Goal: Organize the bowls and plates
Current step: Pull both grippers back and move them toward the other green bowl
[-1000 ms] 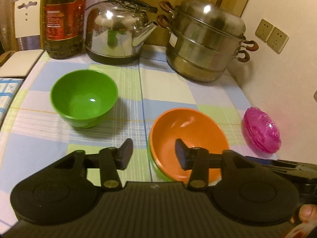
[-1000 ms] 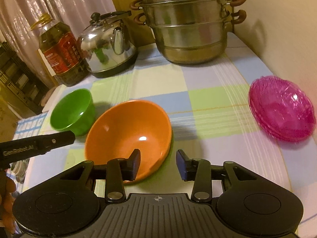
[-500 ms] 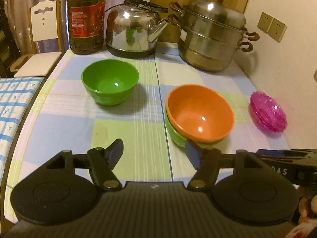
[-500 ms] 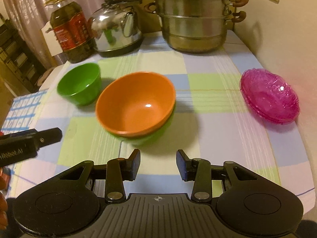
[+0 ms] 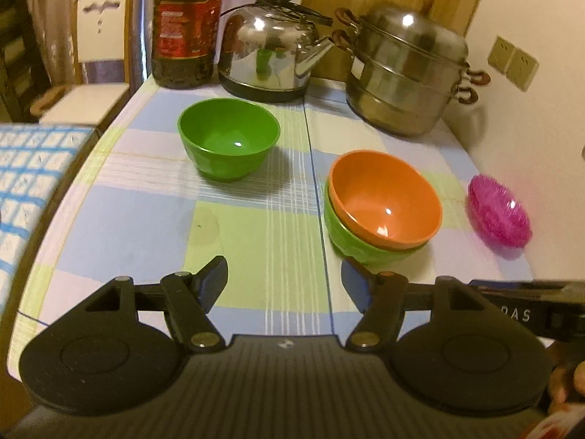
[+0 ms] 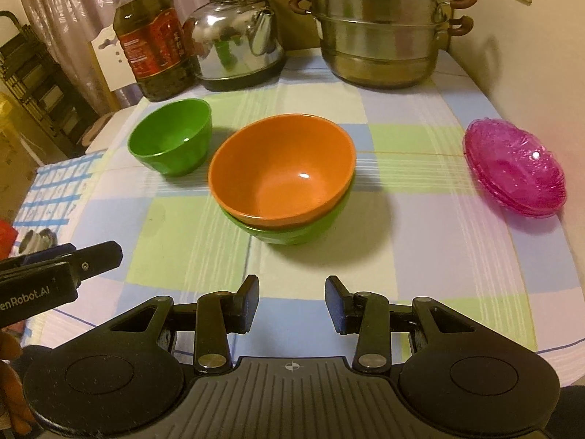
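Note:
An orange bowl (image 5: 384, 201) (image 6: 281, 172) sits nested in a green bowl (image 5: 360, 247) (image 6: 292, 232) at the middle of the checked tablecloth. A second, smaller green bowl (image 5: 228, 137) (image 6: 170, 137) stands alone to its left, farther back. A stack of pink glass plates (image 5: 499, 210) (image 6: 515, 172) lies by the right wall. My left gripper (image 5: 283, 283) hangs open and holds nothing, above the cloth in front of the bowls. My right gripper (image 6: 292, 301) is also open and holds nothing, in front of the nested bowls.
Along the back stand an oil bottle (image 5: 186, 25), a steel kettle (image 5: 272, 62) and a stacked steamer pot (image 5: 406, 77). A wall runs along the right side. A white chair (image 5: 98, 55) and a blue-patterned cloth (image 5: 25, 183) lie off the table's left edge.
Both grippers have drawn back from the bowls, which now look smaller and farther. The left gripper's jaws have spread wider. The orange bowl rests in the green one.

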`<state>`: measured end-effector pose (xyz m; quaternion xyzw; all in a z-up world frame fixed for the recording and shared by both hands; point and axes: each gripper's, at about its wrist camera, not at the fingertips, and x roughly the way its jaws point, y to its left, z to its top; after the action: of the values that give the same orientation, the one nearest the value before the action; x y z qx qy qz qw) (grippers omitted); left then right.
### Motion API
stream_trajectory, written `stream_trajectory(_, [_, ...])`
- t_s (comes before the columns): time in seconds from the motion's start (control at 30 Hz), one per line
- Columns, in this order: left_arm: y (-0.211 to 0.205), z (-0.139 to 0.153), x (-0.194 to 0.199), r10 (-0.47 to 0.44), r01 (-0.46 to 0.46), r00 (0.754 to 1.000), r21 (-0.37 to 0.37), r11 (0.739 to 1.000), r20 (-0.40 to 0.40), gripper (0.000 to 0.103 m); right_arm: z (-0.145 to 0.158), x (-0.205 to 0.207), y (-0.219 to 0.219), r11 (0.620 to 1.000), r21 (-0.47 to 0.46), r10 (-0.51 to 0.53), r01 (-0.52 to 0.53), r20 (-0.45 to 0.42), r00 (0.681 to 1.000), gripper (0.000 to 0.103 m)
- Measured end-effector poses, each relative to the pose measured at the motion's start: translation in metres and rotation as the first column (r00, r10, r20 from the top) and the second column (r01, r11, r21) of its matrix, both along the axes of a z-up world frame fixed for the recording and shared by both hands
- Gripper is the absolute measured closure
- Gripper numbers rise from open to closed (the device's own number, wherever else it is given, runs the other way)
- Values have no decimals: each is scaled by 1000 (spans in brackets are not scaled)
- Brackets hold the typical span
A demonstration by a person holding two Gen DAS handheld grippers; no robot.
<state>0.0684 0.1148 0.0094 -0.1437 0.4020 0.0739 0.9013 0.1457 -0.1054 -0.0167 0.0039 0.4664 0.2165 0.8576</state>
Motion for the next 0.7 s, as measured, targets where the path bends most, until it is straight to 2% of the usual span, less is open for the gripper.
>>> stream_trajectory(0.13, [16,5,5,30,-30,999,-36,999,-14,38,9,6,10,999,45,19,-18,-20,1000,63])
stream_trajectory(0.27, [29,8,10,42,-42,999,-19,999,-21,38,17,14,25,997,63,43,-42,-18,999,63])
stream_trajectory(0.7, [82,6,35,89,-89,996,-40,995,-19,38,35,51,80,991,75,112,-113,18,994,63])
